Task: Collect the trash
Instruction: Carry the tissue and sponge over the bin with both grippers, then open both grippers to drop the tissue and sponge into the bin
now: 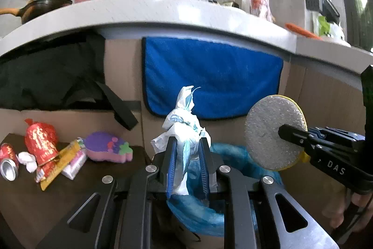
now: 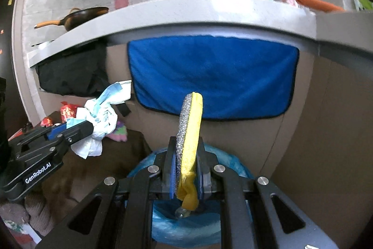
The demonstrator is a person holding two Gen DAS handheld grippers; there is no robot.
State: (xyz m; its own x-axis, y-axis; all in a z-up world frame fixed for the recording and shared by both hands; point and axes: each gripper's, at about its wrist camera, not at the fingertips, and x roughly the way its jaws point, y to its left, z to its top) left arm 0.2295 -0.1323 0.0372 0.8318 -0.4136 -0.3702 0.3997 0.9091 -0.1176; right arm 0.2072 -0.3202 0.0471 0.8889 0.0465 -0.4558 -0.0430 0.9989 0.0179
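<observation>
My left gripper (image 1: 186, 144) is shut on a crumpled white and blue wrapper (image 1: 184, 118) and holds it over the rim of a bin lined with a blue bag (image 1: 233, 155). It also shows in the right wrist view (image 2: 89, 126) with the wrapper (image 2: 102, 113). My right gripper (image 2: 185, 144) is shut on a round yellow and grey scouring sponge (image 2: 190, 123), held upright above the bin (image 2: 186, 230). In the left wrist view the right gripper (image 1: 283, 131) holds the sponge (image 1: 272, 130) at the right.
On the dark low table (image 1: 70, 190) at left lie a red can (image 1: 8, 161), a red foil bag (image 1: 40, 141), a yellow packet (image 1: 60, 162), a white tissue (image 1: 26, 159) and a purple sponge (image 1: 107, 147). A blue towel (image 1: 209, 76) hangs on the counter front (image 1: 163, 13).
</observation>
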